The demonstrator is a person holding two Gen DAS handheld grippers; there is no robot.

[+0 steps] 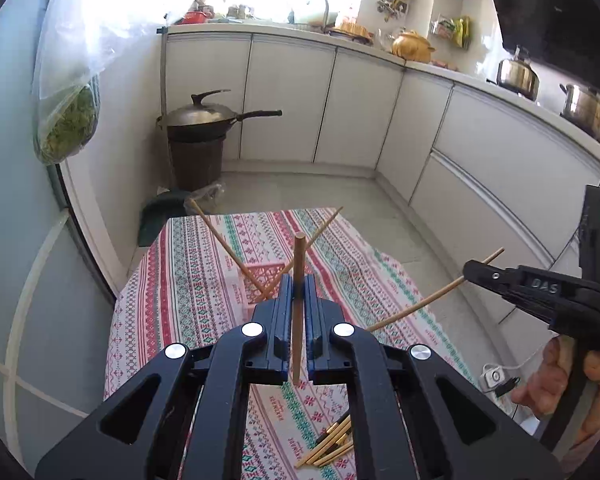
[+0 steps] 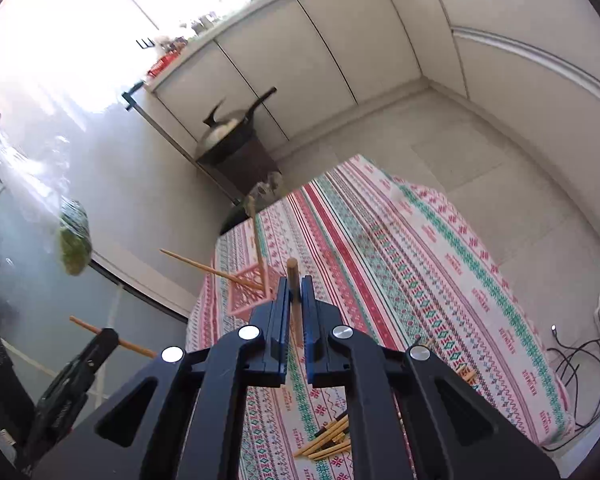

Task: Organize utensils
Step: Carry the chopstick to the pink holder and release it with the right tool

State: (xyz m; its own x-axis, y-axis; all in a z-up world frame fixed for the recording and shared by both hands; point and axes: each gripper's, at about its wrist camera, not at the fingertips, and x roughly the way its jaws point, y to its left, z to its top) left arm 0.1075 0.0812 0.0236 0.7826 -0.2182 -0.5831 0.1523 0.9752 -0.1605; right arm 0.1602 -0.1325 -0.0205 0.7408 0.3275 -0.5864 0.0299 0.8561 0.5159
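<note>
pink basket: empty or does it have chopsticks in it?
Not empty. Two chopsticks stand tilted in the pink basket, leaning apart.

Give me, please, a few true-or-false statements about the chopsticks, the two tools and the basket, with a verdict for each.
1. The left tool is shut on a wooden chopstick. True.
2. The right tool is empty. False: it too grips a chopstick.
3. The pink basket already has two chopsticks leaning out of it. True.
4. No chopsticks remain on the tablecloth. False: a small pile of chopsticks lies at its near end.
5. The basket stands on the kitchen floor. False: it stands on the patterned tablecloth.
</note>
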